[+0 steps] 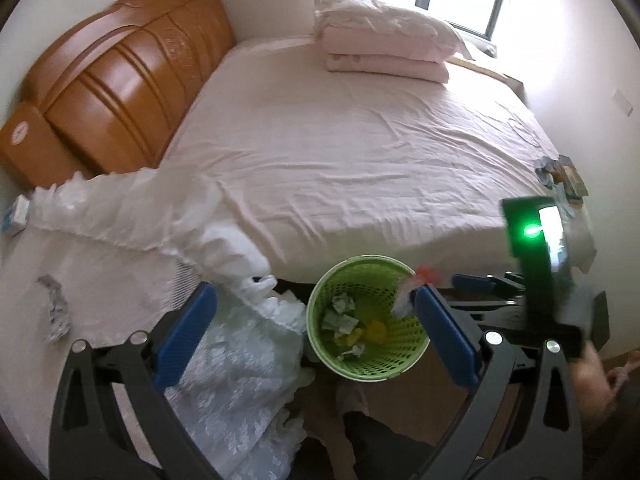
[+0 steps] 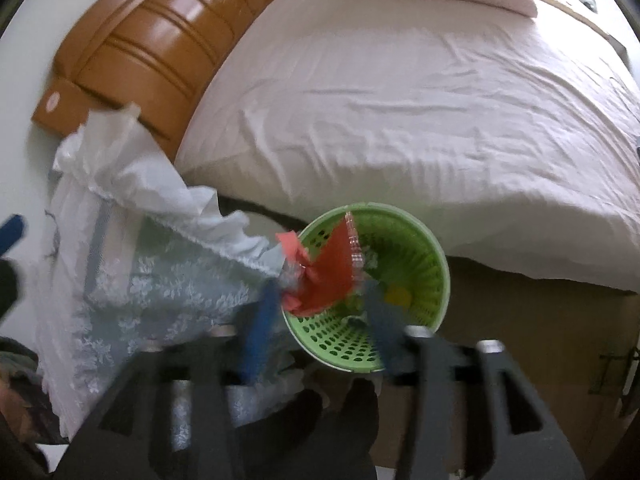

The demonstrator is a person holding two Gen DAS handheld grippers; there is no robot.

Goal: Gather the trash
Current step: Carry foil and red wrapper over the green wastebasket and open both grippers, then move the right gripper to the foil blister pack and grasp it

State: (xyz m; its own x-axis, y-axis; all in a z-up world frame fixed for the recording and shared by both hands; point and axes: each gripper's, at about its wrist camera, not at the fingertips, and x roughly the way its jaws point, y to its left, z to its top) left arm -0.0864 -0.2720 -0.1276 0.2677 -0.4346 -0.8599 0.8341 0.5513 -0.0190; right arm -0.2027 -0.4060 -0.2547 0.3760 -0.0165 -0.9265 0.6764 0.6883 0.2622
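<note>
A red wrapper [image 2: 328, 276] with a clear crinkly edge is seen right over the green basket [image 2: 424, 272], which stands on the floor beside the bed [image 2: 400, 100]. The wrapper sits between the blue fingers of the right hand-held gripper [image 2: 320, 312]. The picture is blurred, so it cannot be told for sure if the wrapper is pinched or already let go. The fingers look a little apart.

The left hand-held gripper [image 1: 316, 332] is held wide and nothing is held in it. In its view the basket [image 1: 320, 304] is seen from above, with some crumpled paper [image 1: 340, 316] and a yellow bit [image 1: 376, 330] already lying inside.

The wrapper is judged to be very light, thin and soft. It would bend and crackle, and it could slip out of smooth fingers or float sideways when dropped. It is best taken by a bunched-up part, not by a flat edge. It should be let go low over the middle of the basket so it is not caught on the rim.

More trash is left. A crumpled silver piece [image 1: 54, 308] is seen lying on the white lace cloth [image 1: 224, 392] by the bed, and some small packets [image 1: 560, 176] lie near the far edge of the bed.
</note>
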